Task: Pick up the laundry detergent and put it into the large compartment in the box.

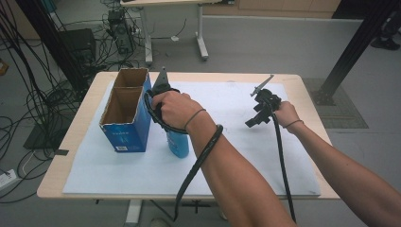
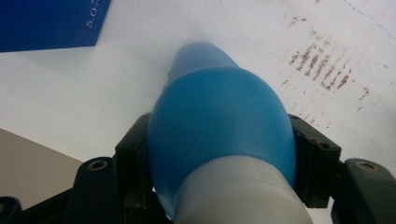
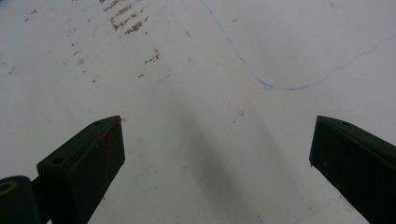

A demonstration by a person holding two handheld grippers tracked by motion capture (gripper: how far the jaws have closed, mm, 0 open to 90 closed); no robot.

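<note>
left gripper (image 2: 219, 154) clenched on blue bottle (image 2: 219, 121), right gripper (image 3: 217, 154) spread wide, holding nothing

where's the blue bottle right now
The blue bottle stands left of centre on the white sheet in the high view, just right of the blue cardboard box, clamped between the jaws of the left hand-held gripper.
</note>
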